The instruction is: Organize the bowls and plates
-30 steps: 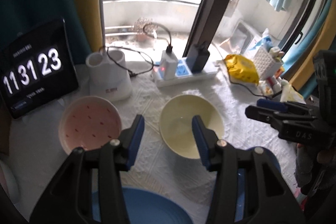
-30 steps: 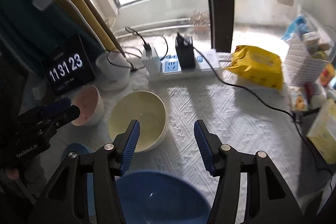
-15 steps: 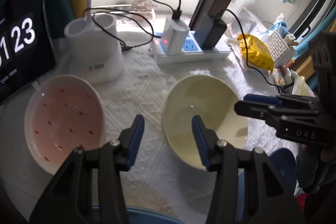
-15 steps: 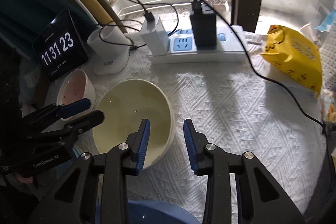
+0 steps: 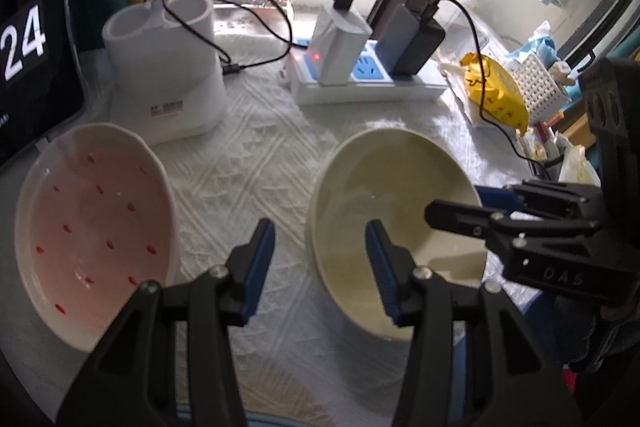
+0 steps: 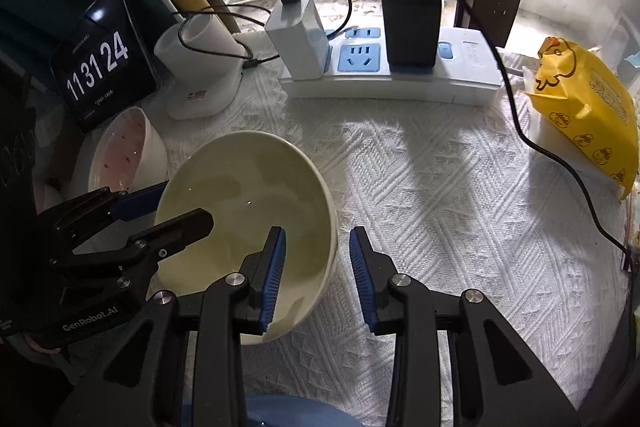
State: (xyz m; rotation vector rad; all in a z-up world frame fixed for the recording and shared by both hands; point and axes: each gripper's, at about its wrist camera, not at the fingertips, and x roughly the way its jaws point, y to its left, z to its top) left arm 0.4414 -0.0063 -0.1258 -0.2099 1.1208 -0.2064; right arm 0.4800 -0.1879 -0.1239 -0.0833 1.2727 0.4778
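Your right gripper is half open, its fingers on either side of the yellow bowl rim, not pressing. Your left gripper likewise straddles the opposite rim, gripping nothing. The bowl stands upright, mouth up, on the white cloth, beside the pink bowl.

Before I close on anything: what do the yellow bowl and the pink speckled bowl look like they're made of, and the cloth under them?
Yellow bowl: looks like glazed ceramic, going by its glossy surface with small light glints and its thick, smooth rim; melamine can't be ruled out. Pink speckled bowl: the same glossy glazed look, with a white rim and red flecks under the sheen. Cloth: white woven textile, matte, with a raised geometric pattern.
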